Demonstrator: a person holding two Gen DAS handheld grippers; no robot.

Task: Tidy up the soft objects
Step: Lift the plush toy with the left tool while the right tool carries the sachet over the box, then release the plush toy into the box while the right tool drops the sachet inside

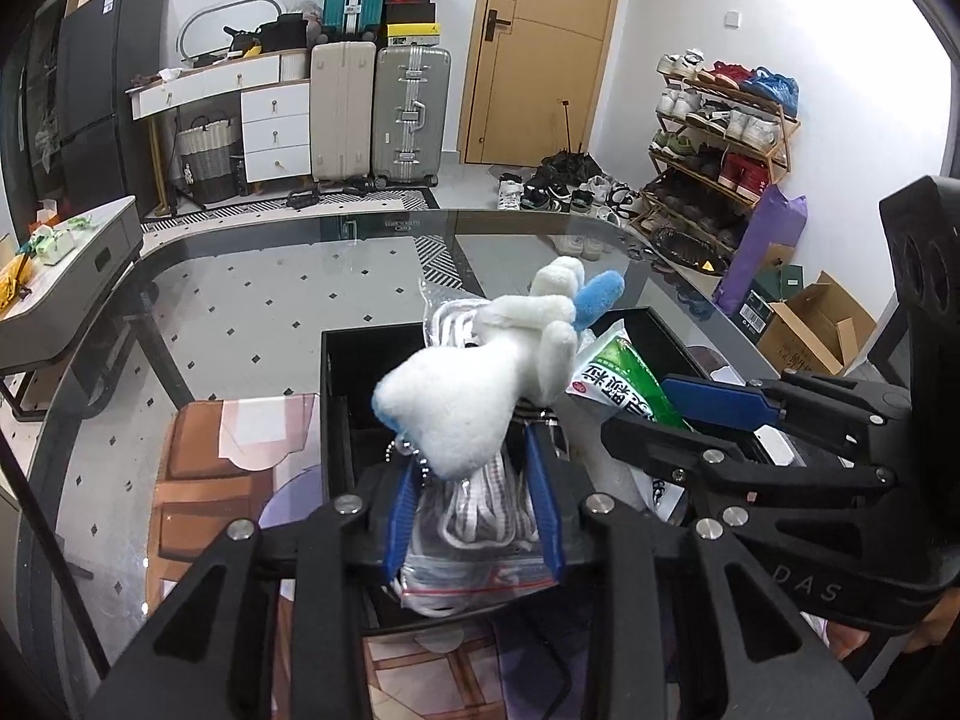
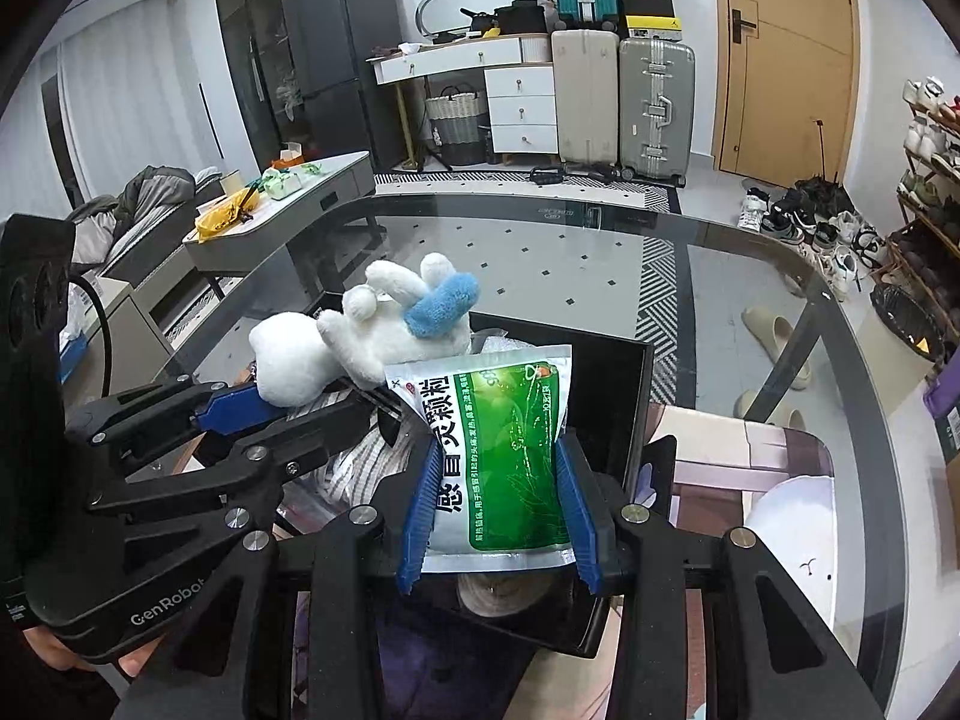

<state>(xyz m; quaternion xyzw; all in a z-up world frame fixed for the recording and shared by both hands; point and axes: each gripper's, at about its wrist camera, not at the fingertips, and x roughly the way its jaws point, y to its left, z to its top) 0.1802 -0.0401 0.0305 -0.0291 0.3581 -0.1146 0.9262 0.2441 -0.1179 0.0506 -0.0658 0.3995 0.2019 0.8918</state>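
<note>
The plush toy (image 1: 462,396) is fluffy white cloth. The green pouch (image 2: 510,450) looks like glossy foil. The counter (image 1: 270,288) is smooth reflective glass; the box (image 2: 624,396) is matt black.

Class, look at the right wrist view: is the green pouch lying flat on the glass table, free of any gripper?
No, the green pouch is clamped between the blue fingers of the right gripper, held over the black box.

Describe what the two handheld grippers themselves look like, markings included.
Both are black plastic linkage frames with silver bolts and ribbed blue fingers. The left gripper carries "GenRobot" lettering and a black cable; the right gripper shows the letters "DAS".
</note>
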